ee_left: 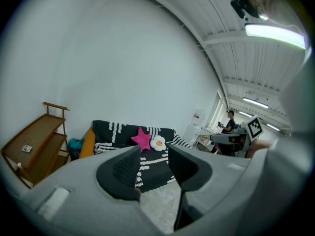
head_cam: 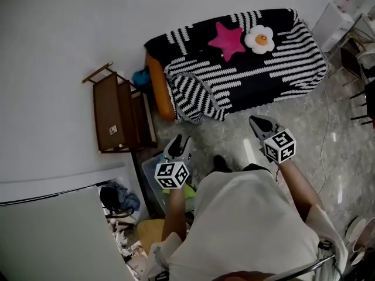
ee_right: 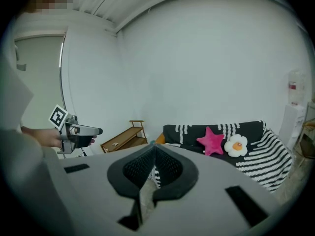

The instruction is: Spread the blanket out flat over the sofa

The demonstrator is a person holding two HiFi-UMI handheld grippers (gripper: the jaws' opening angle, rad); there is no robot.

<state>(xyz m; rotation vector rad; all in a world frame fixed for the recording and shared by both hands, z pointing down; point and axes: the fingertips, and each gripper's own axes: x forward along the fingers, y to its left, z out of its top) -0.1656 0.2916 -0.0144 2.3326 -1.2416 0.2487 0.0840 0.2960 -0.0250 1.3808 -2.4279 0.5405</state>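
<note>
A black blanket with white stripes (head_cam: 258, 69) lies over the sofa, and a folded flap is bunched at its left front (head_cam: 196, 95). The sofa's orange arm (head_cam: 159, 86) shows bare at the left. A pink star cushion (head_cam: 227, 40) and an egg-shaped cushion (head_cam: 259, 38) rest on the backrest. My left gripper (head_cam: 177, 148) is open and empty, short of the sofa over the floor. My right gripper (head_cam: 259, 123) is shut with nothing in it, also short of the sofa's front. In the left gripper view the blanket (ee_left: 114, 130) shows beyond the parted jaws; in the right gripper view the blanket (ee_right: 266, 156) lies ahead.
A tipped wooden rack (head_cam: 117, 113) leans by the wall left of the sofa. A plastic box with clutter (head_cam: 151, 177) stands beside my left arm. A white water dispenser (head_cam: 334, 22) and chairs (head_cam: 363, 69) stand right of the sofa. A person (ee_left: 229, 123) stands far off.
</note>
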